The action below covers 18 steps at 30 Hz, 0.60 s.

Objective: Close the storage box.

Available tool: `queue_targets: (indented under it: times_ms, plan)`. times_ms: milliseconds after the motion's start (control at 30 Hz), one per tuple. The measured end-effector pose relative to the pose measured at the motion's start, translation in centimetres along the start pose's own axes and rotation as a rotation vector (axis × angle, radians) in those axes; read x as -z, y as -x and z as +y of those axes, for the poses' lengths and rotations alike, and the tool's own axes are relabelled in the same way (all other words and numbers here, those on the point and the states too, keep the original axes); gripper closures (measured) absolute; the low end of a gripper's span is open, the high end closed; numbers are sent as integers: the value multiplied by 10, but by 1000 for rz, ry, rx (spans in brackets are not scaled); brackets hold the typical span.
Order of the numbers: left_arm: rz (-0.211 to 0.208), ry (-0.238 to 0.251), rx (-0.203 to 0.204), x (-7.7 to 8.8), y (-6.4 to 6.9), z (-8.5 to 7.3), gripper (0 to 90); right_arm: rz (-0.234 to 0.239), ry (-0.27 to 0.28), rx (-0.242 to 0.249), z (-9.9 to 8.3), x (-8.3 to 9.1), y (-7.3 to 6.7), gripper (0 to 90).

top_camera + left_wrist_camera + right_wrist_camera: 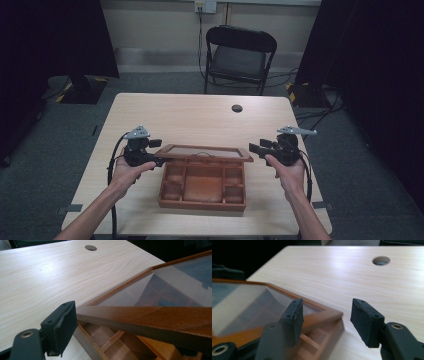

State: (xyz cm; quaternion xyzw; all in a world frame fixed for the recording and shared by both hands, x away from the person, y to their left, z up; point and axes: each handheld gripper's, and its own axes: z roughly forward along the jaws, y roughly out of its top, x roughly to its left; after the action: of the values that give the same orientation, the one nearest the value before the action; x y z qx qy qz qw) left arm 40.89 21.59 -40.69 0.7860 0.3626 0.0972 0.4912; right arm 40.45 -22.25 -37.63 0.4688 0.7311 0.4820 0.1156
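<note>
Tool states first: our left tool has its jaws round the glass lid's frame, loosely; our right tool gapes beside the far corner. Lid hovers raised over the wooden box mid-table; it could slip and slam.

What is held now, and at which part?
The raised lid lies between the left gripper's jaws at its left front corner; whether they press cannot be told. The right gripper stands open around the right corner.
</note>
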Motion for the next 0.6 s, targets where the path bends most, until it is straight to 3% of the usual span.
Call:
queue_targets:
  times_ms: [67, 133, 200, 267, 333, 433, 467, 533, 600]
  plan:
    - [0, 1, 2, 0, 0, 0, 162, 34, 6, 8, 7, 1, -5, 455]
    - [1, 2, 0, 0, 1, -1, 162, 103, 25, 67, 18, 4, -21, 532]
    - [-1, 2, 1, 0, 1, -1, 162, 116, 25, 91, 23, 5, -27, 538]
    - [3, 6, -2, 0, 1, -2, 159, 195, 46, 130, 37, 8, -47, 562]
    - [4, 8, 0, 0, 1, -3, 157, 219, 46, 140, 41, 8, -54, 562]
    - [-5, -3, -3, 0, 1, -4, 155, 298, 13, 162, 50, 1, -74, 558]
    - [-5, -6, -8, 0, 1, -5, 156, 336, -36, 186, 51, -8, -87, 551]
    - [-3, -6, -8, 0, 2, -6, 156, 348, -54, 195, 51, -13, -93, 557]
    - [2, -10, -18, 1, 3, -7, 158, 397, -105, 206, 49, -26, -104, 628]
